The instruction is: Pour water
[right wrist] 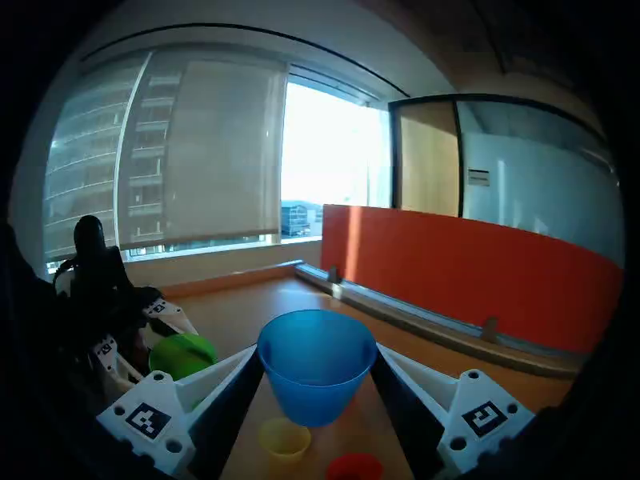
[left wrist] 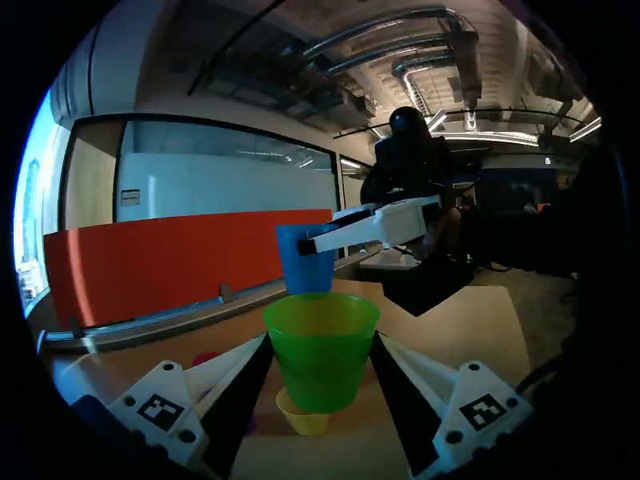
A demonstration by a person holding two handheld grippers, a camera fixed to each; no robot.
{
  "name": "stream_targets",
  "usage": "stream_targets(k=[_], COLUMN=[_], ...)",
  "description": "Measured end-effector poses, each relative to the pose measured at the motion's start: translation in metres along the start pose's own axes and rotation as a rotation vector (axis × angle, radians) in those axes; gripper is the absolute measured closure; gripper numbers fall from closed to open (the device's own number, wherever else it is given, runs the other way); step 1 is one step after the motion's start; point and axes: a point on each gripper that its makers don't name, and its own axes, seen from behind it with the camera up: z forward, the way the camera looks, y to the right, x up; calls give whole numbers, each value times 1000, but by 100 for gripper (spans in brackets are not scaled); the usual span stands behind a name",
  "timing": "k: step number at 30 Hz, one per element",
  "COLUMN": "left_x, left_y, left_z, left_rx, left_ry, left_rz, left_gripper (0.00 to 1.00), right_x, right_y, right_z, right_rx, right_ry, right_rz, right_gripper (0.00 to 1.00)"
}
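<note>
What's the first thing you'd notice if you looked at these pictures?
The bright green cup jumps out first, held up in the left gripper above the wooden table. Next comes the blue cup, held the same way in the right gripper. A long orange panel runs behind it to the right, and a small yellow cup sits on the table below.

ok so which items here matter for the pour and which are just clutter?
In the job:
green cup, held in the left gripper
blue cup, held in the right gripper

Lying about:
yellow cup
red cup
orange partition
</note>
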Motion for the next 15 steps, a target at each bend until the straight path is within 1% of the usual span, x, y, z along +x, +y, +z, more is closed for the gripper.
stream_targets(k=[8,15], left_x=[-2,-11], left_y=[-6,-12], left_z=[-2,-5], left_rx=[15,24], left_ry=[-19,-56], left_rz=[-13,-4], left_gripper=[17,17], right_x=[-9,-25], right_y=[1,2], right_z=[-3,-7], right_rx=[-2,-2], right_ry=[-23,-55], right_rz=[5,-4], right_gripper=[9,9])
